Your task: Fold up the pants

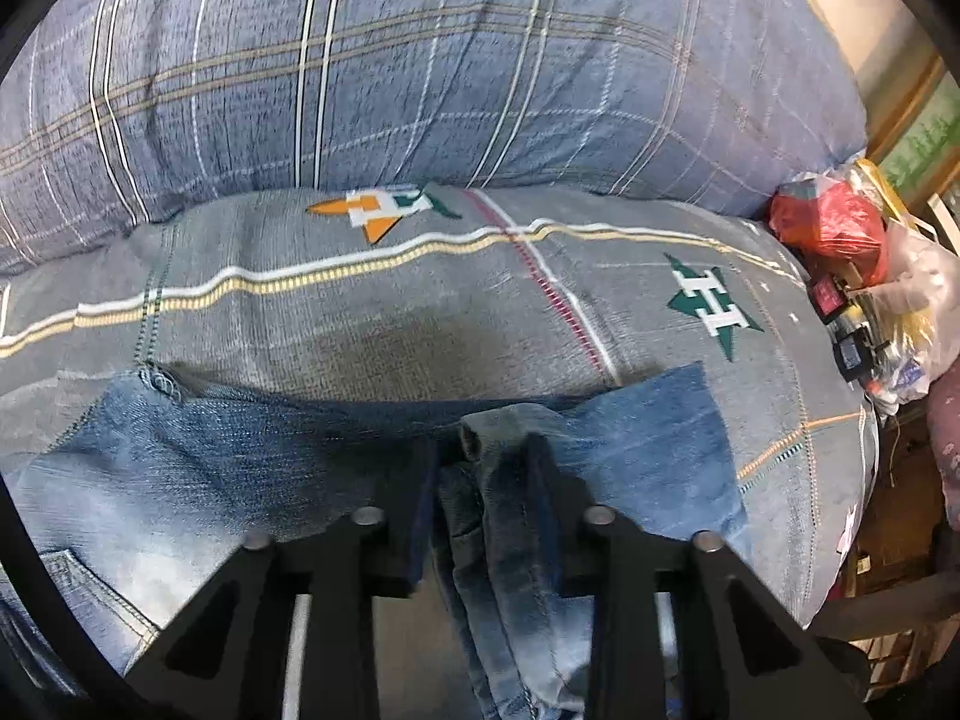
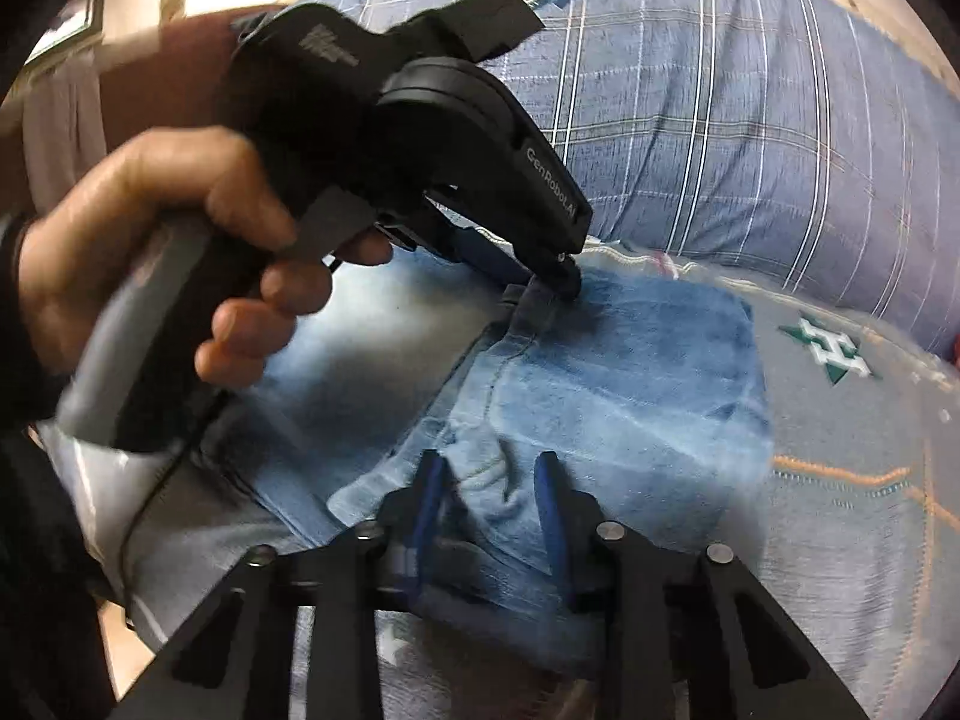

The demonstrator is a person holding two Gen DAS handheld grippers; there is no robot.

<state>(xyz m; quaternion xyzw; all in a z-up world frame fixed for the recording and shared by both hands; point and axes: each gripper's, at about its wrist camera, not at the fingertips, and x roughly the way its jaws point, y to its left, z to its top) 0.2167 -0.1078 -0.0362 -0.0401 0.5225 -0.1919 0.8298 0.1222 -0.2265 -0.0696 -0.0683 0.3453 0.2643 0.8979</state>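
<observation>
Left wrist view: your left gripper (image 1: 480, 468) clamps soft, floppy jeans (image 1: 630, 444) by the bunched hem; right gripper (image 2: 489, 483) straddles a fold, grip unclear.

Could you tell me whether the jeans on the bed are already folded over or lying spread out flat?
Folded over, at least partly: a leg end of the jeans lies doubled on another denim layer, its hem bunched between the left gripper fingers.

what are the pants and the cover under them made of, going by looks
Jeans: denim, faded blue with pale worn patches; twill weave and stitched seams show.
Bed cover: looks like woven cotton, matte grey with printed stripes and emblems; it wrinkles softly, though the fibre is unclear.
</observation>
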